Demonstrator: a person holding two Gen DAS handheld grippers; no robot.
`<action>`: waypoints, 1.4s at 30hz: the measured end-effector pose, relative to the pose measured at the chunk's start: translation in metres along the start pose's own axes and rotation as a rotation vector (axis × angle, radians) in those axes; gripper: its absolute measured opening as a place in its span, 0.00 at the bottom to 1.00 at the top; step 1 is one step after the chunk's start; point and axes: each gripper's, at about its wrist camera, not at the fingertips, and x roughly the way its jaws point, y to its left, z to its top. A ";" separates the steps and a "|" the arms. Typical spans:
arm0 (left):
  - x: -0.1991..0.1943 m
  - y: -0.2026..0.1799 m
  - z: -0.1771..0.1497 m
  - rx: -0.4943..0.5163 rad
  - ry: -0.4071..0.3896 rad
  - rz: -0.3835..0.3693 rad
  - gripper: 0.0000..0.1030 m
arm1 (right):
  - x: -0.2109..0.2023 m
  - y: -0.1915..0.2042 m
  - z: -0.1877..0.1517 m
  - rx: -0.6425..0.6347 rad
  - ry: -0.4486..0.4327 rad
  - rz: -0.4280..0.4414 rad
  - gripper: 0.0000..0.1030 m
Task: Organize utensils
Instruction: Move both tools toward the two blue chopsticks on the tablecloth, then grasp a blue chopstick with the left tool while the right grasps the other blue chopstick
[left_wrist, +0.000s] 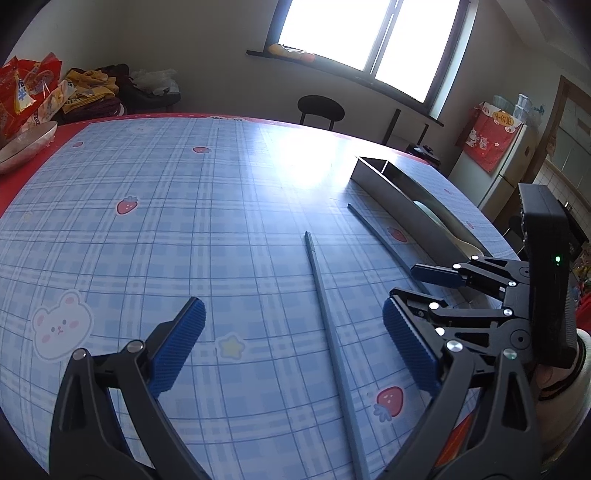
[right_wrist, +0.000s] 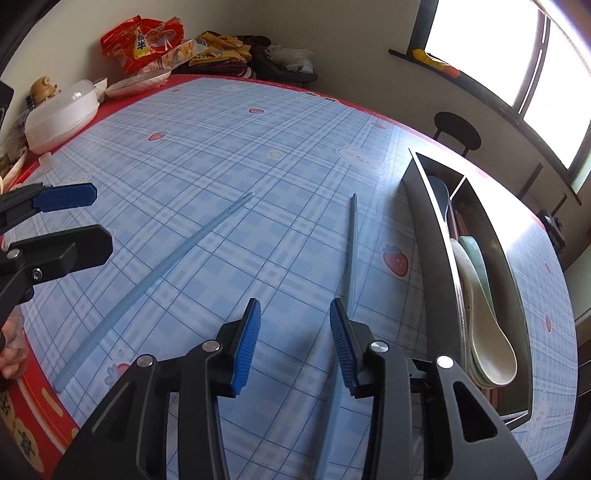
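Right gripper (right_wrist: 293, 345): jaws partly closed, nothing gripped, beside one blue chopstick (right_wrist: 351, 251). Left gripper (left_wrist: 293, 343): spread wide over second chopstick (left_wrist: 325, 314). Metal tray (right_wrist: 436, 221): spoons (right_wrist: 487, 314) inside, near table's far-right edge.

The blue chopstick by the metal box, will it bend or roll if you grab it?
The chopstick looks straight and stiff, so it probably won't flop. It seems thin and light, likely easy to lift. Lying flat on the smooth tablecloth, it may slide or turn when the right gripper pinches its end.
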 end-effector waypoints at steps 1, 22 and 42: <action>0.001 -0.001 0.000 0.009 0.004 0.000 0.83 | 0.001 -0.004 0.000 0.023 -0.001 0.004 0.33; 0.014 -0.038 -0.002 0.193 0.132 0.052 0.52 | -0.005 -0.039 -0.001 0.166 -0.001 0.066 0.08; 0.038 -0.057 -0.008 0.272 0.228 0.146 0.22 | 0.008 -0.037 -0.002 0.152 0.032 0.065 0.19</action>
